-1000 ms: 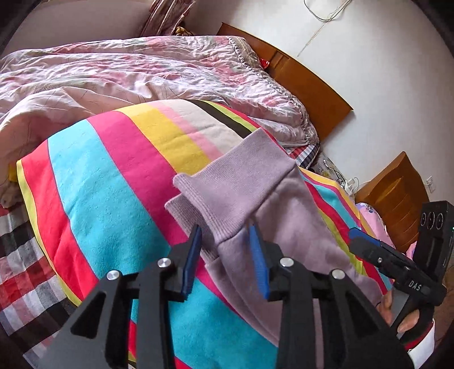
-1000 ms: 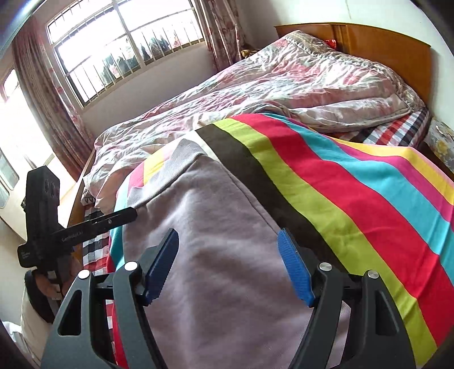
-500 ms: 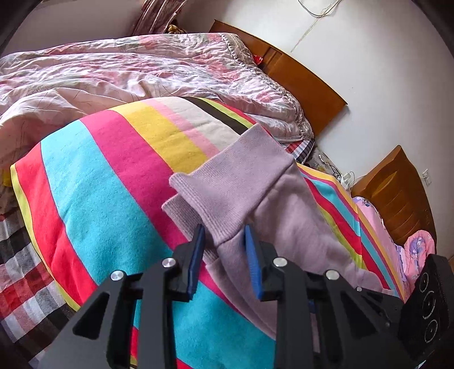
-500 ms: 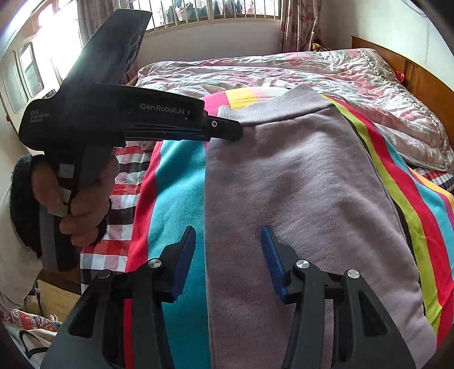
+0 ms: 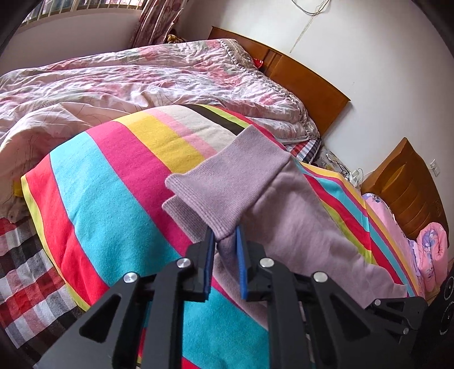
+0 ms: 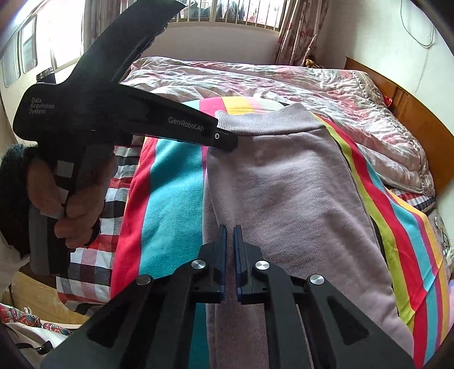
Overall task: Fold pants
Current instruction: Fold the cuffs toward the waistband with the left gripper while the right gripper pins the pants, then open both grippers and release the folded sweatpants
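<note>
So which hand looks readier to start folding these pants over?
Probably the left: its hand-held gripper has just closed on the pants cuff. The right one pinches the side edge further along.

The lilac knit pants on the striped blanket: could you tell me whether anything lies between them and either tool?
Nothing visible does. The left tool pinches the lilac knit pants near the ribbed cuff; the right tool has closed at their edge on the striped blanket.

Wooden headboard (image 5: 306,82) against white wall (image 5: 383,56); barred window (image 6: 227,14), floral curtain (image 6: 298,31).
</note>
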Demonstrator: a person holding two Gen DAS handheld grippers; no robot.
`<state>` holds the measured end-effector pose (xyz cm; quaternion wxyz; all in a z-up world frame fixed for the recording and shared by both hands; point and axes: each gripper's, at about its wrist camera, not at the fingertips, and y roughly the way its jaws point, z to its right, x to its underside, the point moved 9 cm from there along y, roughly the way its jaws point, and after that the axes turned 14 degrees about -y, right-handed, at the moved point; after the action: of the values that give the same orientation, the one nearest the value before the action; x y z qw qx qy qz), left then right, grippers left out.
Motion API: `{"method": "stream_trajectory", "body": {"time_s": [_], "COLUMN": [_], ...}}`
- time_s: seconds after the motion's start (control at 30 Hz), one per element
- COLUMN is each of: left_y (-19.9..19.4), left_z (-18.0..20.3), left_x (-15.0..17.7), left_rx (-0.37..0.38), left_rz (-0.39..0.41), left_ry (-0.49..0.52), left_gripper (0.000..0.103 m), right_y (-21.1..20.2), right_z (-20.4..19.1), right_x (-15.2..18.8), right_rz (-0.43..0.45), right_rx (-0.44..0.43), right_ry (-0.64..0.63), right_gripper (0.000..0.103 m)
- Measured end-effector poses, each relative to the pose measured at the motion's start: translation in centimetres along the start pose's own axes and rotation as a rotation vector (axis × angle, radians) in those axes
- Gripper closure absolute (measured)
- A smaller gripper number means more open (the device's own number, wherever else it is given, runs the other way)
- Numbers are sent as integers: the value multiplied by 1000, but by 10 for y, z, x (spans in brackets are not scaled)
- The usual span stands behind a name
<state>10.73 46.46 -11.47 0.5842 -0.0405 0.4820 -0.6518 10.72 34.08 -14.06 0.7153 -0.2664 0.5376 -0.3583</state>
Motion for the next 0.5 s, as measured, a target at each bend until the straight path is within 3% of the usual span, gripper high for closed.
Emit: {"method": "stream_trajectory", "body": {"time_s": [0.13, 0.27, 0.3, 0.33, 0.4, 0.43, 0.5], "left_y": [-18, 4, 10, 11, 4, -2, -20], "left_z": [3, -11, -14, -16, -18, -17, -9], "left_x": [2, 13, 15, 15, 13, 9, 1], "left_rx": [-37, -94, -108, -126, -137, -133, -174], "left_rz": [47, -4, -2, 11, 36, 61, 149], "left_ry": [46, 60, 80, 92, 90, 83, 112], "left_gripper": [89, 84, 76, 66, 49, 41, 35], "right_y": [-10, 15, 16, 14, 5, -2, -17], "right_z": [-4, -7, -7, -7, -3, 1, 13], "right_x": [-3, 16, 17, 17, 18, 18, 22], "right_rz": [15, -36, -22, -9, 3, 18, 39], "right_rx": [-4, -55, -72, -89, -78, -68, -32], "right_ry": [-6, 38, 57, 77, 104, 114, 143], "right_gripper": [96, 91, 83, 62, 34, 33, 34]}}
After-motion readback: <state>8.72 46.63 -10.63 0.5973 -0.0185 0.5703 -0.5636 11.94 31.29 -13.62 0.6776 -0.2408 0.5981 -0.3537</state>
